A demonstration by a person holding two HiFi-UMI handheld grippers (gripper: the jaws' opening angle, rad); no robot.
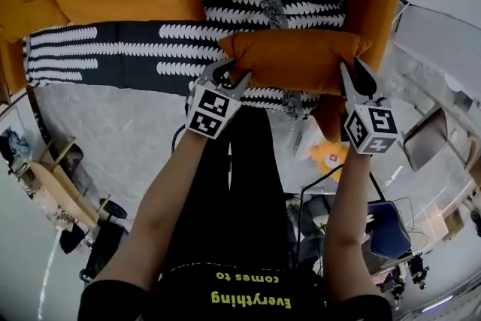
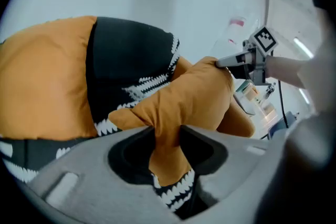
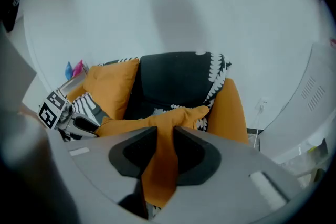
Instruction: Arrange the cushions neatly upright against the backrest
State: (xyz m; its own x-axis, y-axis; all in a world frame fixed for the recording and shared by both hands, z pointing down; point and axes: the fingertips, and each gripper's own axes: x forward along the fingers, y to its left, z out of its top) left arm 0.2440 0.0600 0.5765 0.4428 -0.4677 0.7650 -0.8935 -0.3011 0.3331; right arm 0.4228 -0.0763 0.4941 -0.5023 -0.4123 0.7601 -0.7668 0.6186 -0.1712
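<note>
A small orange cushion (image 1: 293, 60) hangs in front of the sofa, stretched between my two grippers. My left gripper (image 1: 228, 76) is shut on its left corner; the orange cloth is pinched between the jaws (image 2: 165, 136) in the left gripper view. At the other corner my right gripper (image 1: 353, 73) is shut too, with cloth squeezed between its jaws (image 3: 163, 139). A black cushion with white leaf print (image 3: 173, 81) stands against the backrest. Beside it leans a larger orange cushion (image 3: 110, 86).
The sofa seat carries a black-and-white patterned throw (image 1: 113, 52), and its orange arm (image 3: 231, 107) stands at the right. On the floor lie an orange-white toy (image 1: 331, 156), a blue chair (image 1: 387, 229) and a wooden rack (image 1: 64, 188). A white wall rises behind the sofa.
</note>
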